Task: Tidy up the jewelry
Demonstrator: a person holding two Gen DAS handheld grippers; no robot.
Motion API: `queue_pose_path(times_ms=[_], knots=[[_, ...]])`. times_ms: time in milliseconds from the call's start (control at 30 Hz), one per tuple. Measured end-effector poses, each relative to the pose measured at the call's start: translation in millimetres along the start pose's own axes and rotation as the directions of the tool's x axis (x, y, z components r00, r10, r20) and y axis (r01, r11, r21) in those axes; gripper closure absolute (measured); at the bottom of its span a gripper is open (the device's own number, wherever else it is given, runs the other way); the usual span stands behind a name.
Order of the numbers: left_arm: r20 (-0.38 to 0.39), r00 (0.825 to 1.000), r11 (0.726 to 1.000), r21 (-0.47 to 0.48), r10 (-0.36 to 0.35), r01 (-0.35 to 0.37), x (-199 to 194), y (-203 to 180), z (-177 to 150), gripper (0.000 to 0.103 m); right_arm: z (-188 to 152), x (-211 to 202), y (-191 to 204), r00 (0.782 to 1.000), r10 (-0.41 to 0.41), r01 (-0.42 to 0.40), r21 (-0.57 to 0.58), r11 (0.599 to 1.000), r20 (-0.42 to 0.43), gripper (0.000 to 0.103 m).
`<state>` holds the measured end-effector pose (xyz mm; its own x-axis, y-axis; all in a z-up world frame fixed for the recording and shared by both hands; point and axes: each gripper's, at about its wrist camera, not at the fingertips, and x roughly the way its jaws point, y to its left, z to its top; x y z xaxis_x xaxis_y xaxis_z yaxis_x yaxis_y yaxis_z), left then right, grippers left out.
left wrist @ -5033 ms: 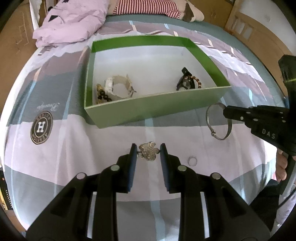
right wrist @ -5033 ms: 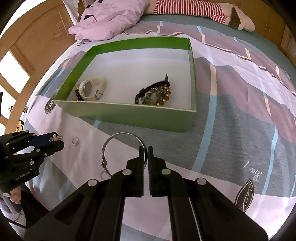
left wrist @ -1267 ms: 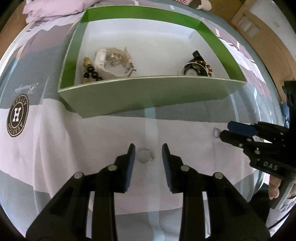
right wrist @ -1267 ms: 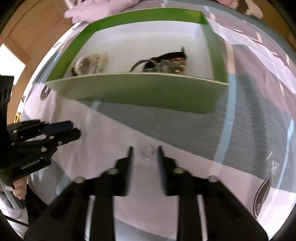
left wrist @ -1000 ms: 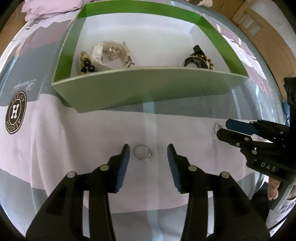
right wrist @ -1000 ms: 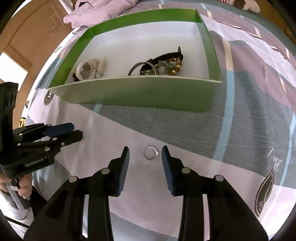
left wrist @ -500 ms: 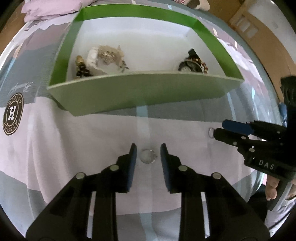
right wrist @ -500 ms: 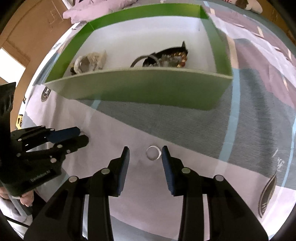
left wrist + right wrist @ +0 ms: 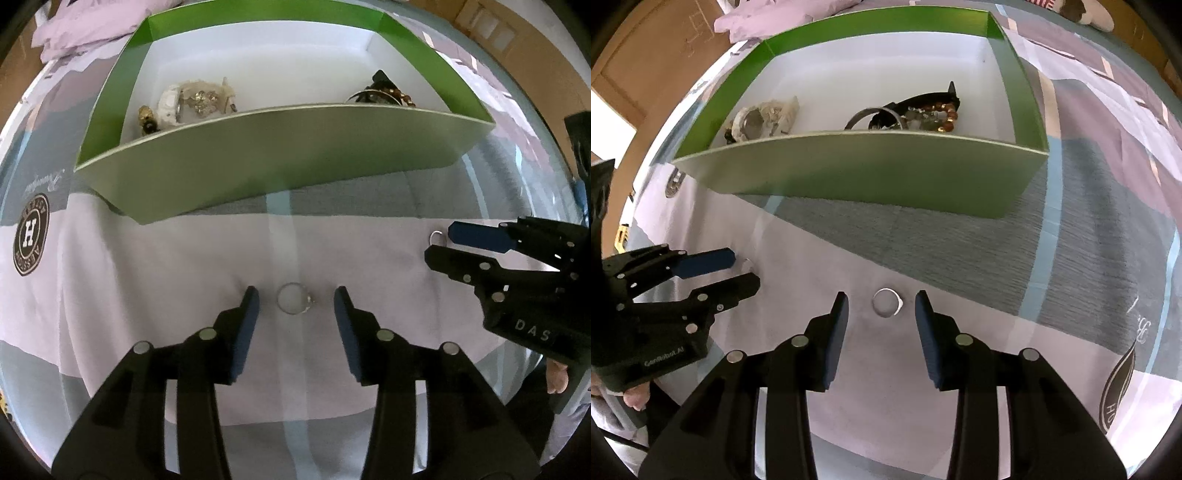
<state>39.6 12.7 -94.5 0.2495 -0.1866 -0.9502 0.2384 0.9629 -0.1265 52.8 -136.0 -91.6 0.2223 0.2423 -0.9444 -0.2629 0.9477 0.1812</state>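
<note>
Bedspread (image 9: 110, 295) under green box (image 9: 280, 155). Near box: left gripper (image 9: 296, 297) spread wide around ring (image 9: 294, 303) — second ring (image 9: 886, 302) between parted right gripper (image 9: 881, 301) fingers, seemingly untouched.

The flower-shaped silver brooch (image 9: 202, 98) that was lying on the bedspread five seconds ago is now sitting in the green cardboard box (image 9: 280, 155) on the white watch, and the large silver bangle (image 9: 872, 115) is lying beside the beaded pile. Both grippers are now hovering over small silver rings: the left gripper (image 9: 296, 300), jaws widening again, and the right gripper (image 9: 881, 302).
</note>
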Motion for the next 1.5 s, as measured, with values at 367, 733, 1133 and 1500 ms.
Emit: queue_pose_path(times_ms=[367, 733, 1133, 1500], knots=[[0.019, 0.998, 0.997, 0.043, 0.059, -0.060, 2.5, -7.4, 2.3, 0.072, 2.4, 9.7, 18.0, 0.998, -0.054, 0.054, -0.045, 0.997, 0.009, 0.065], [0.024, 0.997, 0.997, 0.038, 0.067, -0.067, 2.0, -7.0, 3.1, 0.080, -7.8, 11.1, 39.0, 0.997, -0.077, 0.077, -0.064, 0.995, 0.015, 0.065], [0.058, 0.997, 0.998, -0.032, 0.048, -0.046, -9.2, 11.3, 7.6, 0.080, -12.2, -5.5, 27.4, 0.996, -0.046, 0.046, -0.006, 0.999, 0.078, 0.083], [0.047, 0.999, 0.998, -0.065, 0.025, -0.022, -8.2, 18.3, 9.2, 0.062, -12.2, -8.9, 7.5, 0.998, -0.026, 0.022, 0.068, 0.997, 0.058, 0.058]])
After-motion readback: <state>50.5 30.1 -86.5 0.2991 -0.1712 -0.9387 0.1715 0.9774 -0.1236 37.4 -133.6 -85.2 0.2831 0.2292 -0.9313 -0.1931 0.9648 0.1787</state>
